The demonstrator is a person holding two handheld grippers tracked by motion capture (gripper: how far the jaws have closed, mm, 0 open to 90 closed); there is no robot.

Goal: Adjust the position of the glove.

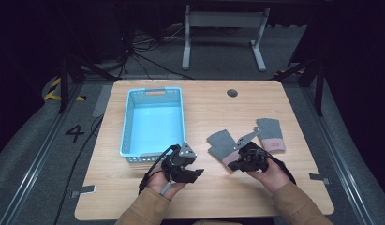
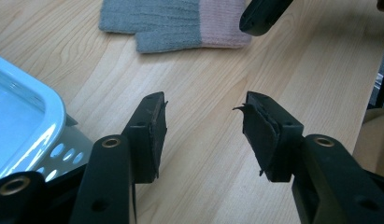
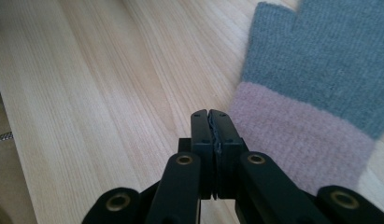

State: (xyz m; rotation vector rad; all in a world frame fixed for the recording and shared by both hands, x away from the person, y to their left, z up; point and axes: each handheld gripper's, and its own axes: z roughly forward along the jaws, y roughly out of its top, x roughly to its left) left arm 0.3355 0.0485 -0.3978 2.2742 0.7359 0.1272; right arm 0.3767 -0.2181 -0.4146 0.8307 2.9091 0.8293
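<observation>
Near glove (image 1: 223, 145) lies flat on table (image 1: 274, 192), pink cuff toward the person, fingers pointing away, approx. mid-table w/ basket (image 1: 152, 123) to its left. Right gripper (image 1: 233, 165) sits just at the cuff edge, clenched on nothing. Left gripper (image 1: 198, 173) is farther off, jaws apart, empty.

The left gripper (image 2: 203, 135) is hovering over the wooden table (image 2: 213, 79) with its two black jaws standing apart and nothing between them — the worn pad on the right-hand jaw is fraying at its edges. Beyond the jaws, a grey glove (image 2: 166, 23) with a pink cuff is lying flat on the wood. The black tip of the right gripper (image 2: 263, 15) is reaching in from the top edge, just beside that cuff. At the left, the rim of a light blue basket (image 2: 35, 116) is showing — its perforated wall is sitting close to the left-hand jaw.
</observation>
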